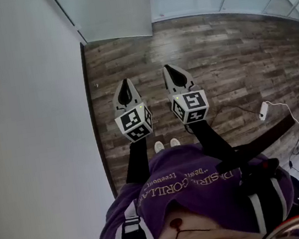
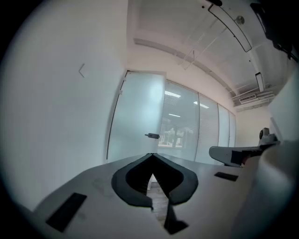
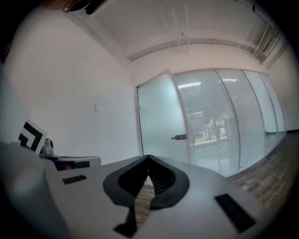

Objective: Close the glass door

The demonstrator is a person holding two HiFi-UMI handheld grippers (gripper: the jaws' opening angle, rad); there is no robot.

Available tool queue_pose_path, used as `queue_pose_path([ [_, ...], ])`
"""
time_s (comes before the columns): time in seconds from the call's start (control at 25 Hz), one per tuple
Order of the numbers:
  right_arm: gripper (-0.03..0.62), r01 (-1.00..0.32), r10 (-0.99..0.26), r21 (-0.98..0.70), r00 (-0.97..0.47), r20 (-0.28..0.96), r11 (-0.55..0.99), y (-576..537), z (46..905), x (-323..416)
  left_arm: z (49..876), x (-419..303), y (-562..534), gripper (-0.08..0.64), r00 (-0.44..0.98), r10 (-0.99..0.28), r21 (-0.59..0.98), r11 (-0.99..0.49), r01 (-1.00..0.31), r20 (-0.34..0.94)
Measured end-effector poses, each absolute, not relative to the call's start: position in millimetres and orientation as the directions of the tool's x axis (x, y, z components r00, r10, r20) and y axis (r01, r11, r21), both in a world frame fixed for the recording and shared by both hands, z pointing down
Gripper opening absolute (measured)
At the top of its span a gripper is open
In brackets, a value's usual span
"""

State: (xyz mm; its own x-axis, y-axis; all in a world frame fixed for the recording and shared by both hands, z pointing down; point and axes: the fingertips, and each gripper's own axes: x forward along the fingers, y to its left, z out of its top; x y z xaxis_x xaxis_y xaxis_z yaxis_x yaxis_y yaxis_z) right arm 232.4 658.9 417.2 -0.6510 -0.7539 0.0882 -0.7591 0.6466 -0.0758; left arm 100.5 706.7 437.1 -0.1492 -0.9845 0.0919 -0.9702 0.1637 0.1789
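The left hand-held gripper [image 1: 126,83] and right hand-held gripper [image 1: 168,68], both closed and empty, point toward the glass door [image 1: 113,10], well apart from it.

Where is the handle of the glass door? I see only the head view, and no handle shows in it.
Observer: In the left gripper view a dark handle sits near the right edge of the glass door.
Operator: Does either hand-held gripper hold something?
Observer: No; the left hand-held gripper has its jaws together, empty.
Operator: And the right one?
Observer: The right hand-held gripper also has its jaws together, with nothing between them.
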Motion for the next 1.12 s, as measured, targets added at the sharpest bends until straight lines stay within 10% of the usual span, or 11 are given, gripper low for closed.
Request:
queue_pose_path([
  [1.12,-0.003,-0.816,-0.809,-0.067,-0.578,0.102,0.575,631,435,201,470,62,683,0.002,-0.084,-0.99,0.261,0.111,-0.959,0.113],
])
